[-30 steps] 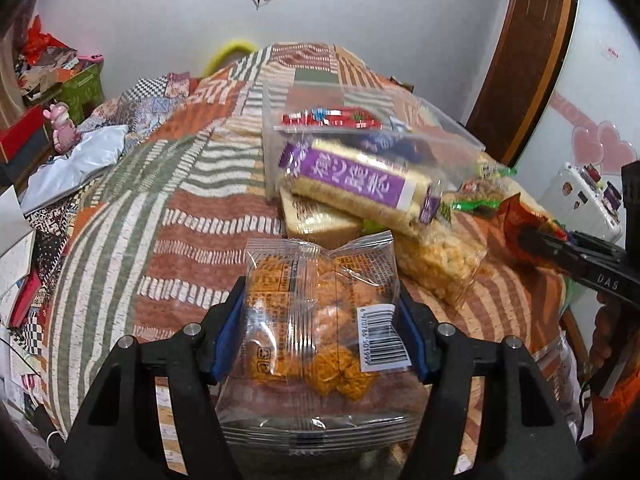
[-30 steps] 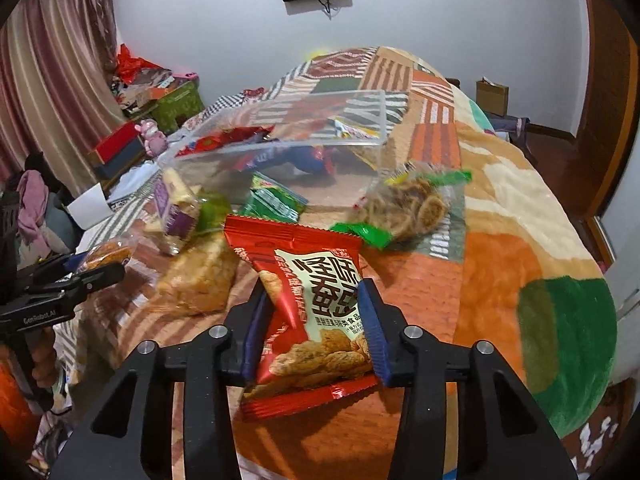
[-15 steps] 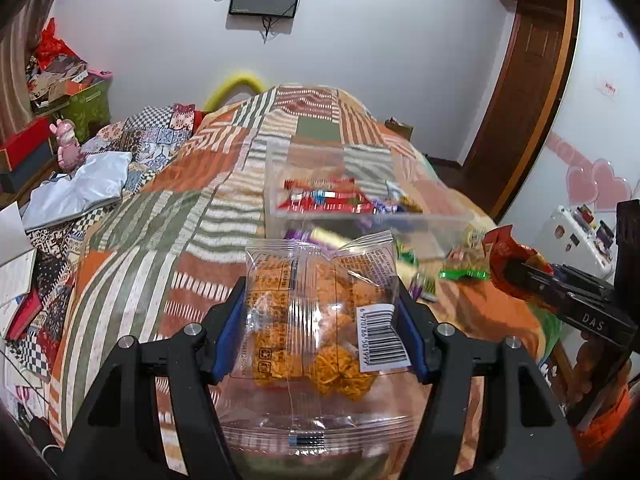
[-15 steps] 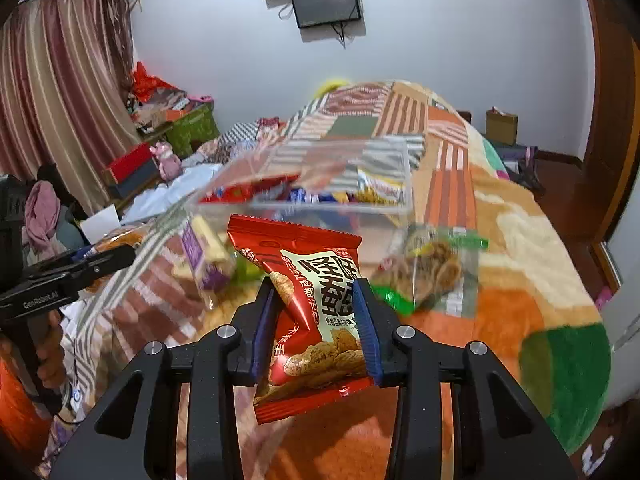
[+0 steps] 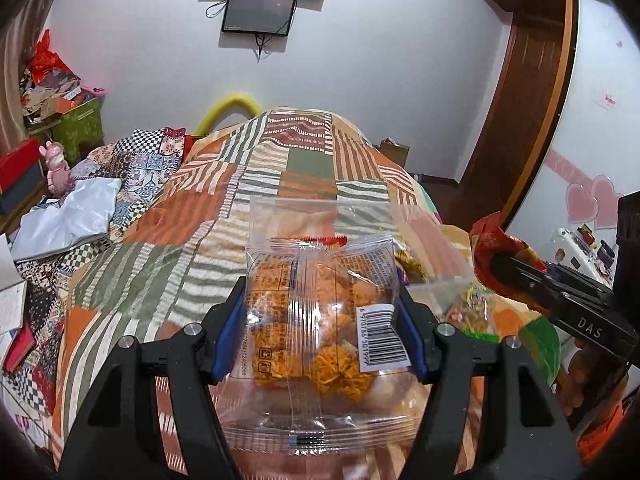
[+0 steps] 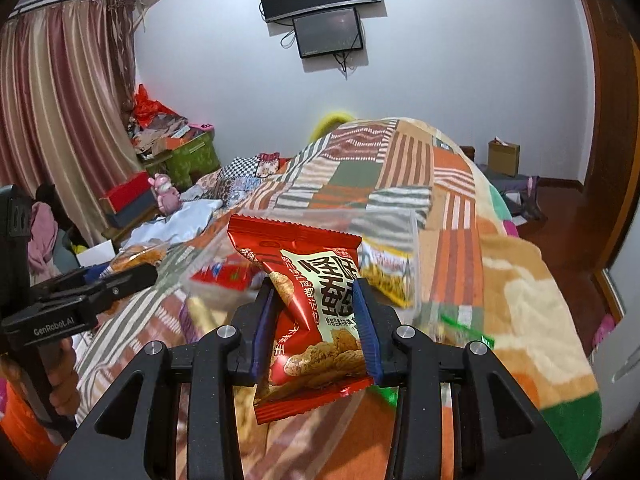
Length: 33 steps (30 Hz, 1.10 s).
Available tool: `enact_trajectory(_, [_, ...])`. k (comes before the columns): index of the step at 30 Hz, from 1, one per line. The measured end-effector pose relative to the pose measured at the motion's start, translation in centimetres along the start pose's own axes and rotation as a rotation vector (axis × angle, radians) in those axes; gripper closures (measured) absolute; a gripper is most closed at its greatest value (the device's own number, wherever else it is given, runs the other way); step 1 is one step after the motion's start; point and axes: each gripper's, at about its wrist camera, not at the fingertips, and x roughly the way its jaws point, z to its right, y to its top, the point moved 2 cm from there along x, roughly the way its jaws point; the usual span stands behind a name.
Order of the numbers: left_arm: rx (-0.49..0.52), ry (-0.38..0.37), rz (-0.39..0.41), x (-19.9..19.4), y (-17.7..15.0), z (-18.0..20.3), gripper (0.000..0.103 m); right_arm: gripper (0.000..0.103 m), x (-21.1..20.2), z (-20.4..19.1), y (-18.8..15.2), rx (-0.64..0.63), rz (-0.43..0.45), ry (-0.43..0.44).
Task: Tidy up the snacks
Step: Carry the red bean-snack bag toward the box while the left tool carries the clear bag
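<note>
The clear bin [image 6: 400,232] is smeared by motion blur, its contents unreadable (a yellow packet [image 6: 384,276] barely shows). The clear snack bag [image 5: 320,312] hides most of it from the left wrist.

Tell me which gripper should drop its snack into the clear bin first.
Left, probably. The left gripper holds its clear snack bag straight in line with the clear bin. The right gripper, clamped on the red packet, sits off to one side in the left view.
</note>
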Motion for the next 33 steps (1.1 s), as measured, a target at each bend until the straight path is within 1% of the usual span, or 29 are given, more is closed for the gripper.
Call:
enact_trajectory(7, [-0.002,-0.007,-0.014,3.1,2.0,-0.4,0.038,0.068,2.4,0.0,1.5,-0.009,-0.01,-0.011])
enact_trajectory(13, [0.002,0.0,-0.043,6.1,3.2,-0.9,0.038,0.068,5.1,0.1,2.3,-0.012,-0.045,-0.007])
enact_trajectory(21, [0.013,-0.003,-0.104,9.8,3.9,-1.2,0.038,0.068,8.5,0.0,2.9,-0.027,-0.1,-0.011])
enact_trajectory(27, [0.047,0.02,-0.131,12.0,4.0,-1.3,0.038,0.068,10.7,-0.2,2.8,-0.027,-0.15,0.001])
enact_trajectory(33, [0.043,0.04,-0.166,13.9,4.1,-1.8,0.038,0.068,12.3,-0.8,2.8,-0.047,-0.186,-0.026])
